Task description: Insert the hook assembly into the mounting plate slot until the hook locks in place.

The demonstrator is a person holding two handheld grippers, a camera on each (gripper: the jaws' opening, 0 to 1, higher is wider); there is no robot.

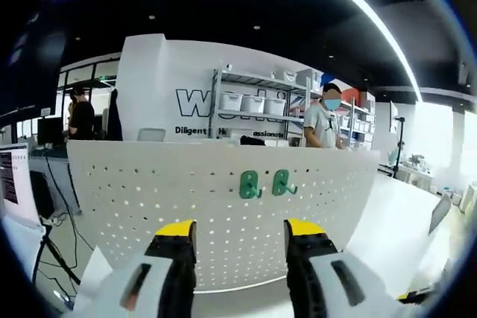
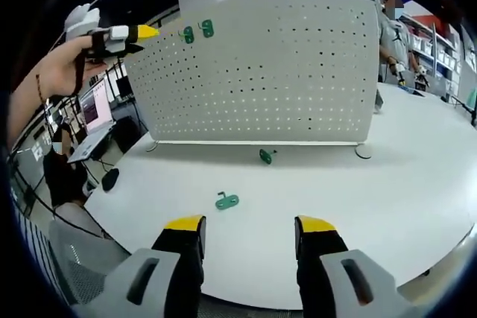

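Green hooks (image 2: pixel 226 200) lie loose on the bench (image 2: pixel 387 184), so the empty, wide right tongs (image 2: pixel 250 232) should pinch the near one squarely.

Left view nearer; both face the pegboard (image 1: pixel 223 184).

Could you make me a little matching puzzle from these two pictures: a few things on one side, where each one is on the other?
Things:
1. two green hooks
2. loose green hook
3. left tool
4. person in a grey shirt

Places:
A. lying flat on the white table
B. behind the pegboard
C. hanging on the pegboard
D. raised beside the pegboard's top corner

Pairs: 1-C, 2-A, 3-D, 4-B
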